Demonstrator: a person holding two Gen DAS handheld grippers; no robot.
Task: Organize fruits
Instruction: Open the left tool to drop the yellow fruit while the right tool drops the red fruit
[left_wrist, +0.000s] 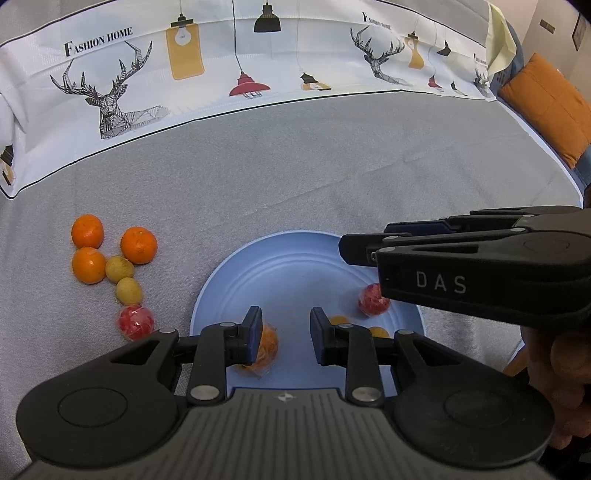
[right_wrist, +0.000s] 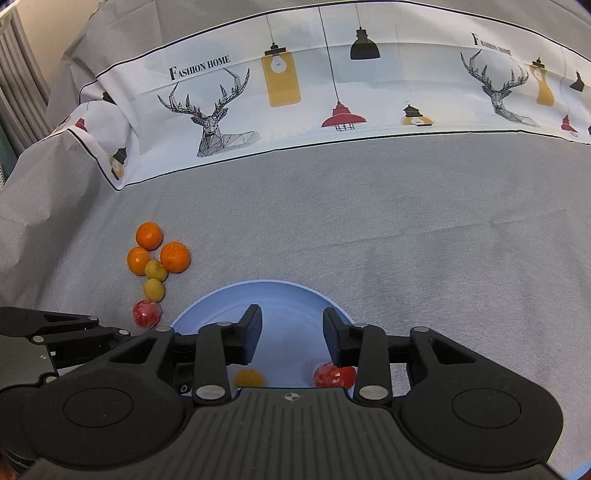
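A light blue plate lies on the grey cloth. On it are a wrapped orange fruit, a wrapped red fruit and two small yellow fruits. My left gripper is open and empty above the plate, its left finger beside the wrapped orange fruit. My right gripper is open and empty over the plate, above the red fruit and a yellow fruit. It also shows in the left wrist view, reaching in from the right.
Left of the plate lie three tangerines, two small yellow-green fruits and a wrapped red fruit; the same cluster shows in the right wrist view. A white patterned cloth band runs behind. An orange cushion is far right.
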